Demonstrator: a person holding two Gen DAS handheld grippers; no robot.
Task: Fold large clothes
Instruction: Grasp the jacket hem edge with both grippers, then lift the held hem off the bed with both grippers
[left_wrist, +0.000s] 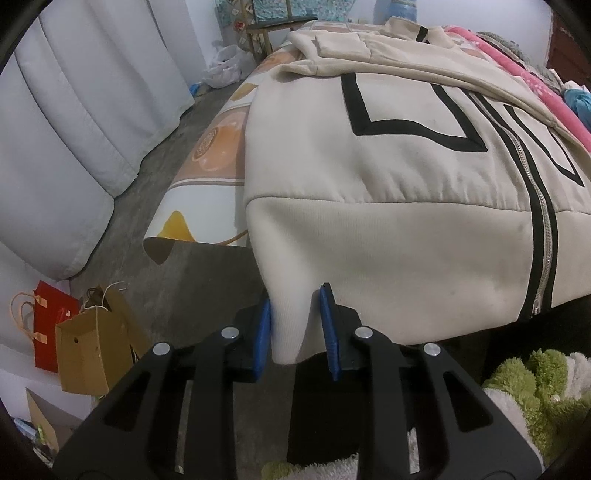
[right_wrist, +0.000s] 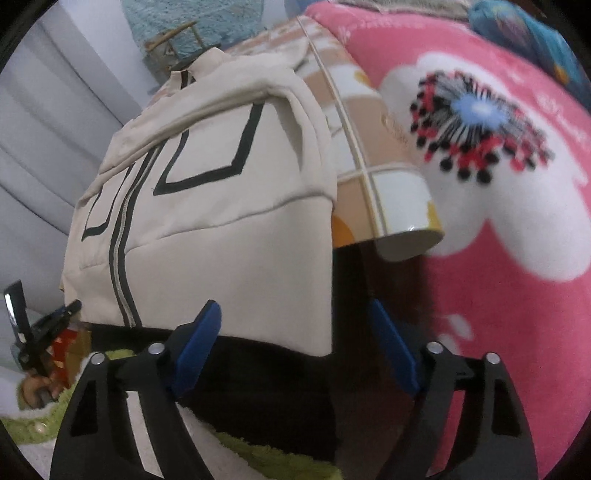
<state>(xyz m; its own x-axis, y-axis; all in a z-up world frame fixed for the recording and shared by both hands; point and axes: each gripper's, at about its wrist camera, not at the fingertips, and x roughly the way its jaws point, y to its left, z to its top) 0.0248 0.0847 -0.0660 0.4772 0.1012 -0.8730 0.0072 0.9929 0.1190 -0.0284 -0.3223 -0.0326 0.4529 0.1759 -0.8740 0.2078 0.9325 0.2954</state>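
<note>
Blue pads of the left gripper (left_wrist: 295, 325) are pinched on the jacket (left_wrist: 388, 177) at its bottom-left hem corner, cloth bunched between them and hanging just past the mattress (left_wrist: 207, 192) edge. Over on the other side, the right gripper (right_wrist: 295, 339) is spread wide and grasping nothing; the jacket's other hem corner hangs just ahead of its gap, nearer the left pad, not yet touched by either one.

Beyond the jaws the jacket lies front-up on the mattress, zip (left_wrist: 543, 236) closed, sleeves folded across the chest, collar at the far end. Right of the right jaws spreads a pink blanket (right_wrist: 498, 221).

Risks now (and there are a couple): the left grip holds only a small tuck of thick fleece, so a sharp lift could pull it free. If the right jaws shut too early they would miss the corner or nip one layer only, and the fold would go up skewed.

Hard to read: the right view is blurred, the space under that hem is just dark, and how deep the cloth sits in the left jaws is hidden by the pads.
</note>
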